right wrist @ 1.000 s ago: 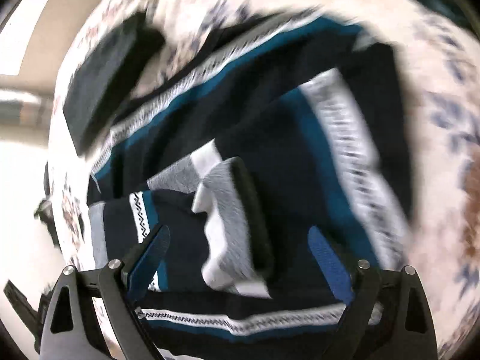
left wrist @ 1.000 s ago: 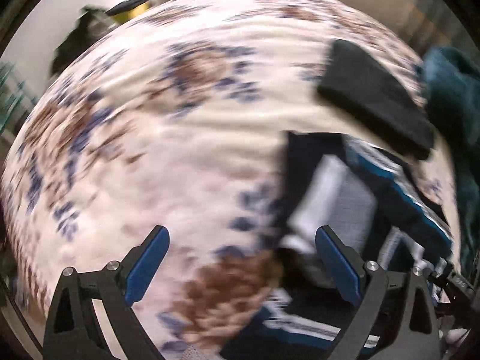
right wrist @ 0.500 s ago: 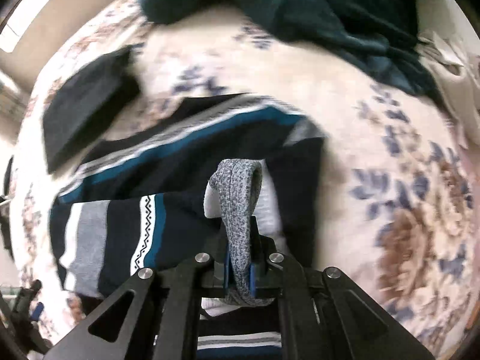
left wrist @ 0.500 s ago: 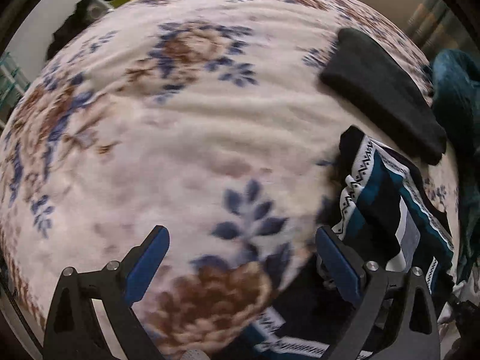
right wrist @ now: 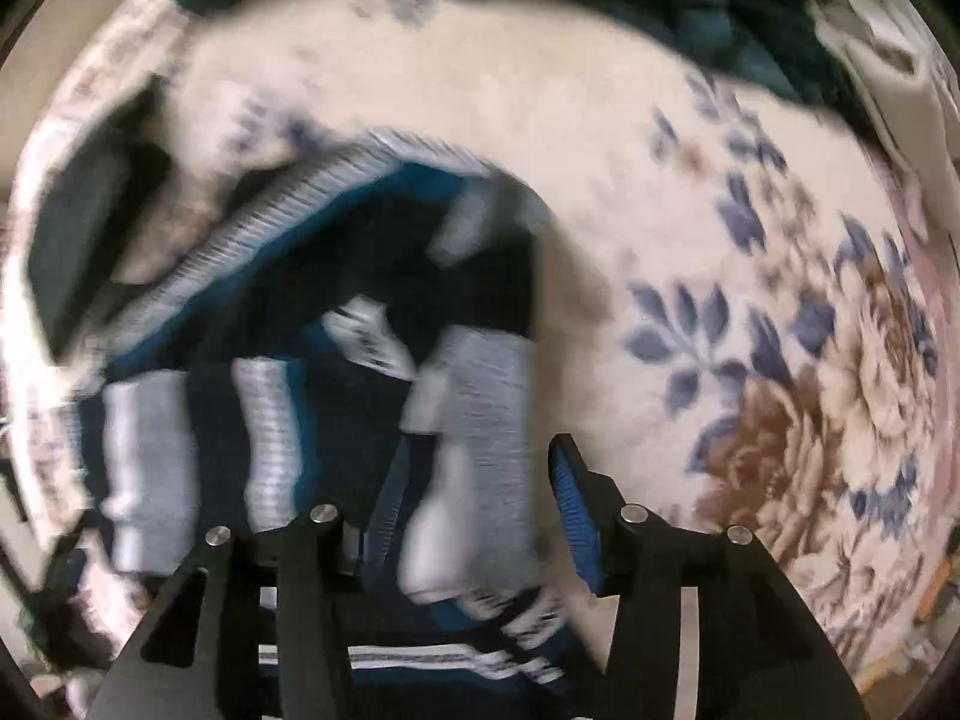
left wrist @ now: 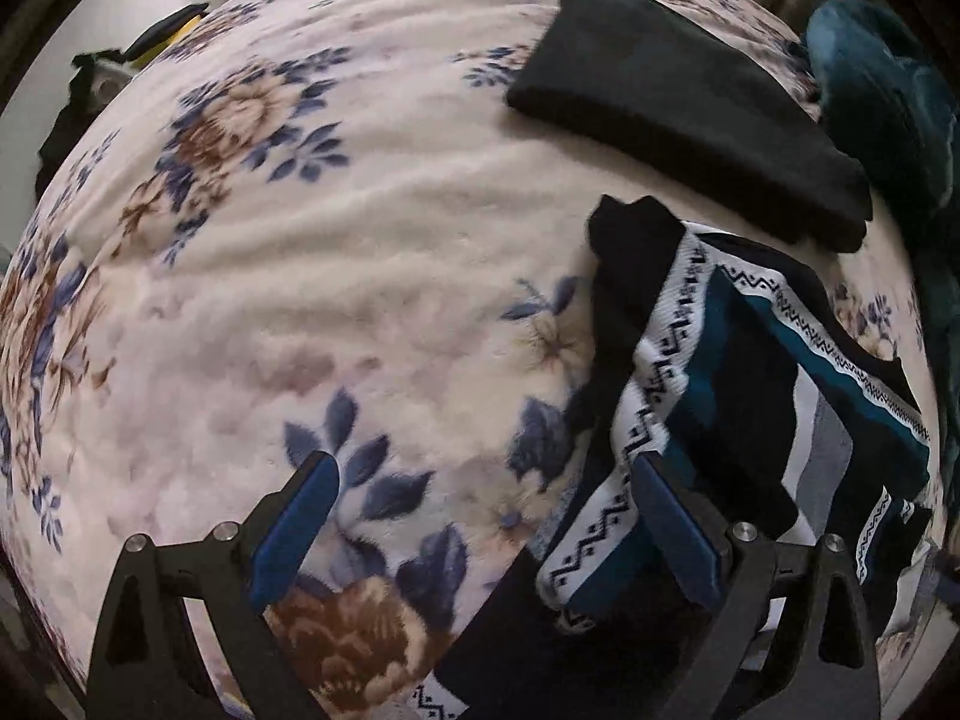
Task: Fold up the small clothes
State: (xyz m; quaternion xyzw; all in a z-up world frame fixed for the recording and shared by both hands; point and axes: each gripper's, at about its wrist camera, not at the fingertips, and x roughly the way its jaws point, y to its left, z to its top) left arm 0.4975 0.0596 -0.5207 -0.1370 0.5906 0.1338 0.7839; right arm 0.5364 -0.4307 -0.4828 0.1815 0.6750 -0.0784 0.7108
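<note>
The striped sweater (left wrist: 738,396) lies rumpled on the floral blanket (left wrist: 336,276), just near of a folded black garment (left wrist: 678,114). The left hand-held gripper (left wrist: 480,522) hangs wide open with nothing gripped, its right finger over the sweater's patterned edge. The right hand-held gripper (right wrist: 474,516) is opening, a grey-and-white fold of the sweater (right wrist: 480,444) loose between its jaws.

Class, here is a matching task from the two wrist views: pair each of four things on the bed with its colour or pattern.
Things:
1. blanket
2. folded cloth
3. striped sweater
4. heap at the far edge

Descriptions:
A. plain black
B. dark teal
C. cream with blue and brown flowers
D. navy with white zigzag bands and teal stripes

Pairs: 1-C, 2-A, 3-D, 4-B
</note>
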